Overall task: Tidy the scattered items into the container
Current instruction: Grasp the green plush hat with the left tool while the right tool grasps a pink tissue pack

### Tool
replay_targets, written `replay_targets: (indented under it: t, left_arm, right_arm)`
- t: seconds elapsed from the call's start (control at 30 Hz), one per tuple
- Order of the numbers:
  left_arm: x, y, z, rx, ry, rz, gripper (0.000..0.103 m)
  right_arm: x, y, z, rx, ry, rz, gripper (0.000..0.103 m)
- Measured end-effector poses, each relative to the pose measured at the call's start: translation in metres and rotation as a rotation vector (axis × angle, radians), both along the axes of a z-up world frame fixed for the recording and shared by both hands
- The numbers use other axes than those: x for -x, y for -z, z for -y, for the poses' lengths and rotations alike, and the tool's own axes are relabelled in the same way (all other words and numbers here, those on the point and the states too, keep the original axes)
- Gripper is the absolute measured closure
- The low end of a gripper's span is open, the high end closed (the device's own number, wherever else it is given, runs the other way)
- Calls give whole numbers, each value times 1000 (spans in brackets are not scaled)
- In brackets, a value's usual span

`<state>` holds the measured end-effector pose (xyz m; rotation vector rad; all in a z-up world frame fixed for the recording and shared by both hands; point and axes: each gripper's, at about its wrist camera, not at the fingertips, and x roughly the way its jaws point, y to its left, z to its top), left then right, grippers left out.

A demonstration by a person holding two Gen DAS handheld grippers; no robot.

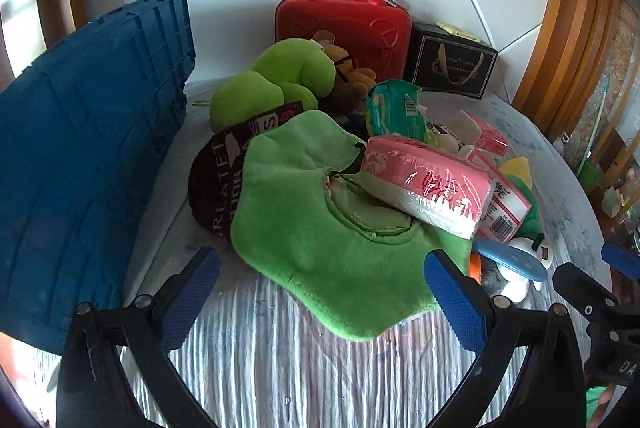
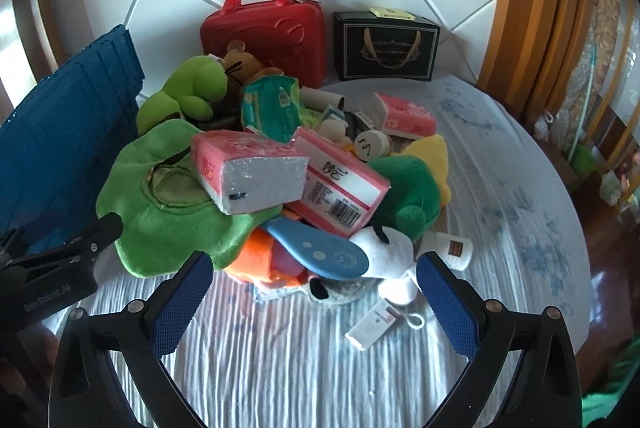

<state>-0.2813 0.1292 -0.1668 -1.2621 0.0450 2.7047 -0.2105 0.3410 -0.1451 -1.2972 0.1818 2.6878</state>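
Note:
A pile of items lies on the round table: a flat green plush (image 1: pixel 320 228) (image 2: pixel 160 224), pink tissue packs (image 1: pixel 428 184) (image 2: pixel 248 176), a green frog toy (image 1: pixel 276 84) (image 2: pixel 188 92), a teal wipes pack (image 1: pixel 396 108) (image 2: pixel 272 108), a blue paddle (image 2: pixel 320 252) and a white plush (image 2: pixel 388 248). The blue crate (image 1: pixel 88 156) (image 2: pixel 60 148) stands at the left. My left gripper (image 1: pixel 320 292) is open and empty, its fingers astride the green plush's near edge. My right gripper (image 2: pixel 312 296) is open and empty, just before the paddle and white plush.
A red case (image 1: pixel 344 24) (image 2: pixel 264 28) and a black gift box (image 1: pixel 452 64) (image 2: pixel 388 48) stand against the tiled wall behind the pile. A small white card (image 2: pixel 372 324) and a small bottle (image 2: pixel 452 248) lie on the striped cloth at right. Wooden chairs ring the table.

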Motion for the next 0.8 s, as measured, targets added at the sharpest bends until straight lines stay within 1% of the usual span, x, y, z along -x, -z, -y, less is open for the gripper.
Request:
replay_targets:
  t: [0.13, 0.27, 0.33, 0.37, 0.4, 0.43, 0.47, 0.5, 0.53, 0.6, 0.63, 0.7, 0.73, 0.8]
  left_arm:
    - [24, 22, -10, 7, -59, 53, 0]
    - [37, 44, -20, 33, -84, 101, 0]
    - [39, 52, -22, 27, -91, 110, 0]
    - [38, 53, -22, 27, -97, 102, 2]
    - [36, 53, -22, 25, -104, 85, 10]
    - [34, 51, -21, 32, -115, 65, 15]
    - [32, 49, -19, 40, -122, 55, 25]
    - [33, 49, -16, 33, -120, 55, 32]
    - [31, 48, -10, 16, -120, 61, 36]
    - [29, 46, 0, 1, -120, 67, 47]
    - [30, 45, 3, 1, -118, 66, 48]
    - [26, 42, 12, 24, -117, 63, 55]
    - [23, 39, 16, 51, -119, 55, 57]
    - [17, 35, 22, 100, -117, 29, 67]
  right_arm:
    - [24, 12, -8, 5, -35, 20, 0]
    - [48, 21, -17, 27, -73, 23, 0]
    - [56, 25, -19, 43, -89, 26, 0]
    - [60, 28, -20, 54, -104, 31, 0]
    - [63, 30, -21, 63, -120, 38, 0]
    - [66, 32, -21, 66, -132, 45, 0]
    - [69, 34, -20, 64, -138, 48, 0]
    - [71, 34, -19, 67, -141, 48, 0]
    - [72, 35, -18, 76, -145, 48, 0]
    - [75, 35, -13, 100, -166, 42, 0]
    - [77, 36, -9, 102, -176, 42, 0]
    - [80, 37, -1, 104, -187, 50, 0]
    - [82, 38, 3, 114, -194, 55, 0]
    - [84, 41, 12, 139, -209, 61, 0]
